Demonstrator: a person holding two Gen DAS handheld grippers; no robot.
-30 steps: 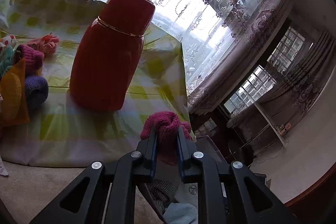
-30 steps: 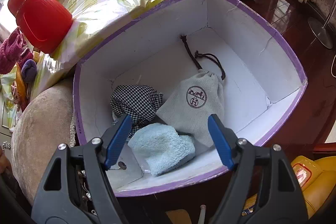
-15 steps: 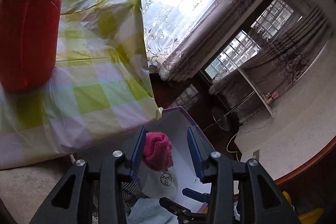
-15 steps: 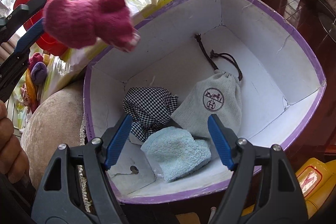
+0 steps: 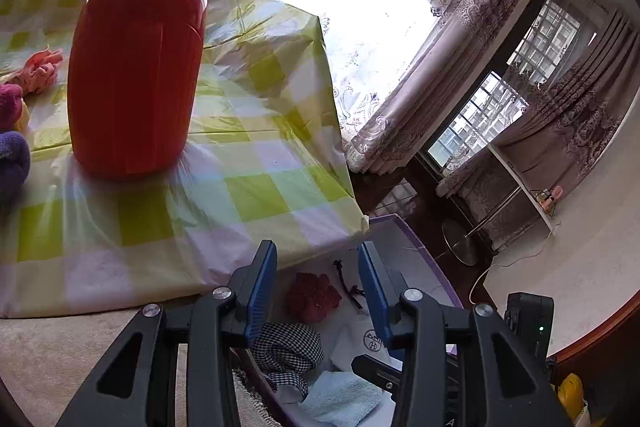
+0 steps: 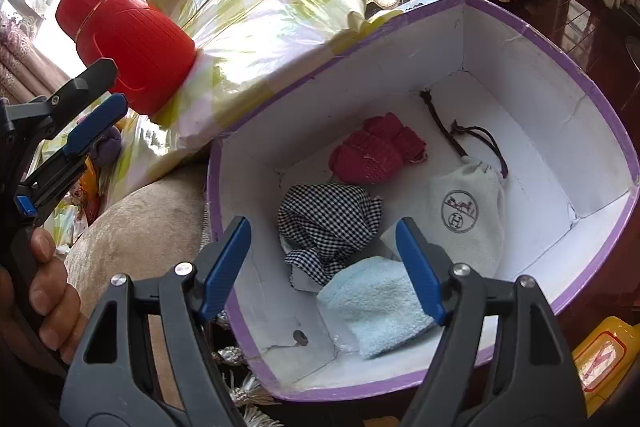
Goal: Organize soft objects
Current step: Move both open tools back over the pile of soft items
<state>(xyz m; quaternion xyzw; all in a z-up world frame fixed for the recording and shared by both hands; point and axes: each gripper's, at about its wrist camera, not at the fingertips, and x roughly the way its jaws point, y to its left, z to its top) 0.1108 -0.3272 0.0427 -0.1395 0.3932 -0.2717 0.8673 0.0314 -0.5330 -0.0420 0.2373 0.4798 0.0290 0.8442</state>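
Note:
A pink knitted piece (image 6: 372,151) lies loose on the floor of the white box with a purple rim (image 6: 540,39), beside a black-and-white checked cloth (image 6: 328,219), a light blue towel (image 6: 376,307) and a grey drawstring pouch (image 6: 468,215). My left gripper (image 5: 317,255) hangs open over the box's near corner, nothing between its fingers; the pink piece (image 5: 312,297) shows far below the gap. In the right wrist view the left gripper (image 6: 114,85) is at the left, in front of the flask. My right gripper (image 6: 322,227) stands open and empty above the checked cloth.
A tall red flask (image 5: 136,75) stands on the green checked tablecloth (image 5: 248,155). More soft pieces lie at the table's left: a pink one (image 5: 40,69), a magenta one (image 5: 10,105), a purple one (image 5: 12,163). A beige cushion (image 6: 136,227) borders the box. A yellow object (image 6: 600,359) sits lower right.
The left gripper carried the pink knitted piece over the box, opened and let it fall inside. It has since swung back toward the flask. The right gripper shifted slightly.

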